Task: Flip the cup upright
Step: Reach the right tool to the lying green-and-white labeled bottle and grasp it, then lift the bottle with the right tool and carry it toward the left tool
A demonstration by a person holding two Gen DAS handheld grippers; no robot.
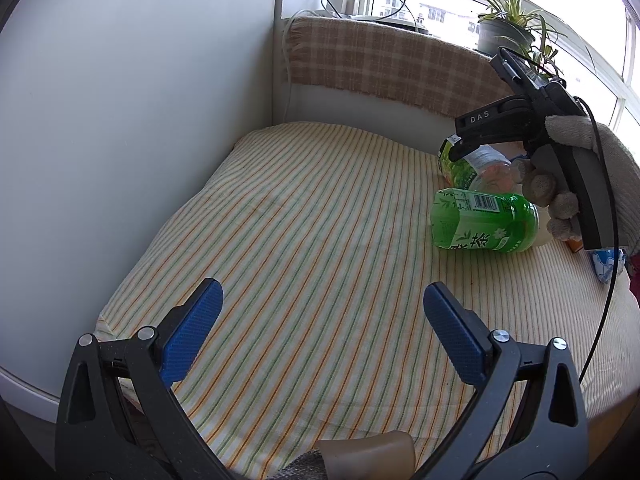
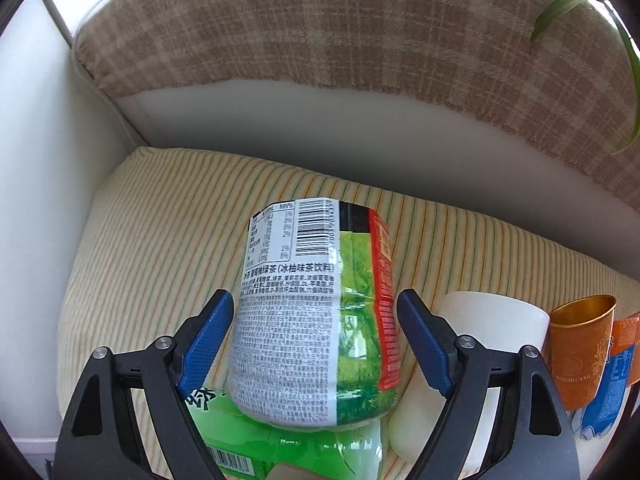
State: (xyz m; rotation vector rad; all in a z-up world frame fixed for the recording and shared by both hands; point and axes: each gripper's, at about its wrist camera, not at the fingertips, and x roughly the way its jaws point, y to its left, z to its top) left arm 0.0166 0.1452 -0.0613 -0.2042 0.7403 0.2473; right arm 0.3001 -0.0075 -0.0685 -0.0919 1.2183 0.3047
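Observation:
A cup-like container with a green tea label (image 2: 308,320) lies tilted on the striped cushion (image 2: 152,240), its near end resting on a bright green container (image 2: 256,440). My right gripper (image 2: 314,300) is open, with its blue pads on either side of the labelled container and small gaps showing. The left wrist view shows that gripper (image 1: 456,136) held by a gloved hand (image 1: 592,168) over the labelled container (image 1: 460,168), with the bright green container (image 1: 484,220) lying on its side in front. My left gripper (image 1: 322,292) hangs open over bare cushion, holding nothing.
A white cup (image 2: 480,344) lies on its side right of the right gripper. Beside it an orange cup with a gold inside (image 2: 580,344) leans against blue and orange packets. A plaid cloth (image 1: 380,64) covers the ledge behind, and a potted plant (image 1: 504,32) stands there. A white wall (image 1: 120,120) bounds the left.

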